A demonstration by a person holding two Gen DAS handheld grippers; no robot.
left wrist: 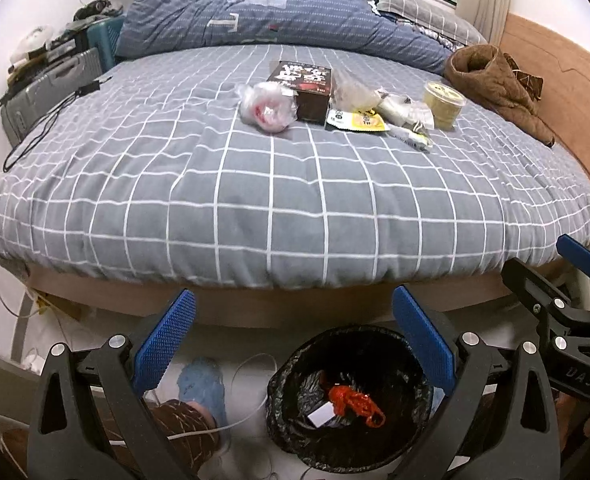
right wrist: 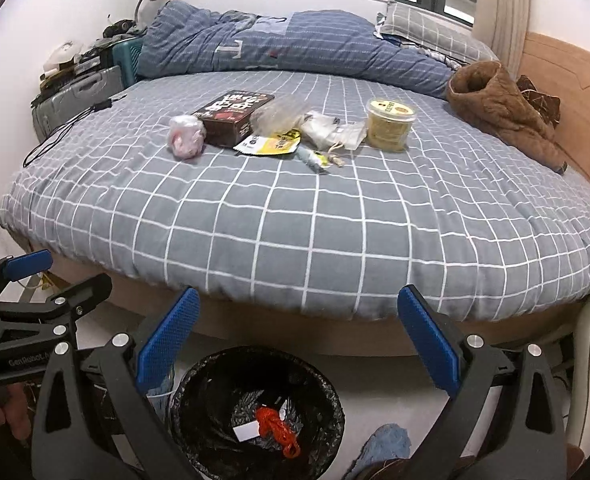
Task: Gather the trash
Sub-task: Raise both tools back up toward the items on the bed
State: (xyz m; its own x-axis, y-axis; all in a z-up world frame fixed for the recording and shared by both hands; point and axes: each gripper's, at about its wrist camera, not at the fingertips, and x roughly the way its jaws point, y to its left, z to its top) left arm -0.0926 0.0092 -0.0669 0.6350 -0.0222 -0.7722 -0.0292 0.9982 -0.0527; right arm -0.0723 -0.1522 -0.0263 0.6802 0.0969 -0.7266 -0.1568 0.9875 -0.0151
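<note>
Both tools, left (left wrist: 293,328) and right (right wrist: 299,328), gape wide and empty above a black-lined bin (right wrist: 331,400) at the bed's (right wrist: 335,248) foot edge; trash (right wrist: 279,126) clusters mid-bed.

Black frames, blue pads (left wrist: 166,342) (silver screws)

Both wrist views look from just off the foot edge of the bed (left wrist: 255,200), facing across it toward the far wall and window, from slightly above. The left view sits further left, with the bin (left wrist: 351,396) at lower centre-right of the frame; the right view has the bin (right wrist: 255,412) at lower centre-left. Both share the bed, the litter cluster mid-frame and the bin.
</note>
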